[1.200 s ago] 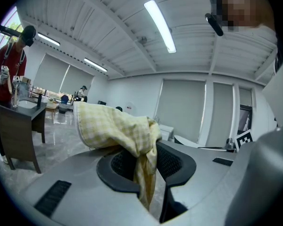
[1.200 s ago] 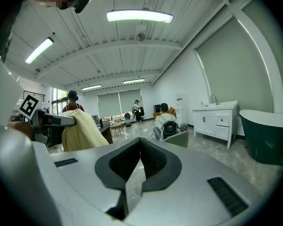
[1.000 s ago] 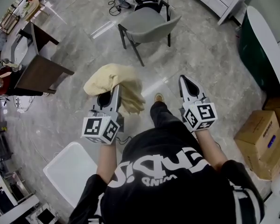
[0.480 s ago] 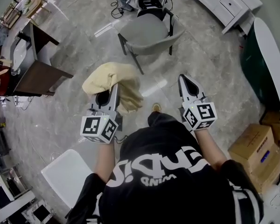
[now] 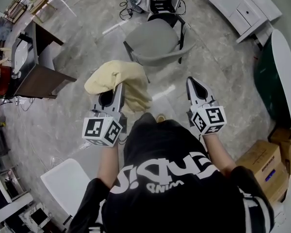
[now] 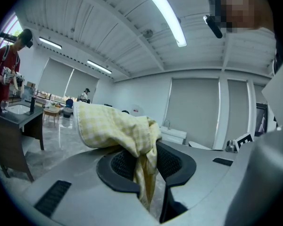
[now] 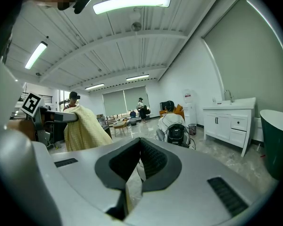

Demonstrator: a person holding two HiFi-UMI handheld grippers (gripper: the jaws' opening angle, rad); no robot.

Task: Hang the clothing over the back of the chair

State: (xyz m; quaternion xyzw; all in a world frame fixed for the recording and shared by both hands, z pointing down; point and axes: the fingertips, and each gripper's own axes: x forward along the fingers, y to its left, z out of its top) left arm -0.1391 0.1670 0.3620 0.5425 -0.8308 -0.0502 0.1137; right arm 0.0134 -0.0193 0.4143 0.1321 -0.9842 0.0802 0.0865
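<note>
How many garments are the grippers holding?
1: the yellow checked garment, clamped in the left gripper. The right gripper is shut, empty.

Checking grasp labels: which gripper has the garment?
The left gripper: yellow checked clothing is pinched between its jaws. The right gripper is shut on nothing.

The person, in the lower middle of the head view, wears a black T-shirt (image 5: 169, 178) with large white lettering, white sleeve stripes at lower right, and black trousers (image 5: 144, 125).

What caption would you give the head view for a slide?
Left gripper clamps a pale yellow garment before a grey chair; right gripper holds nothing.
</note>
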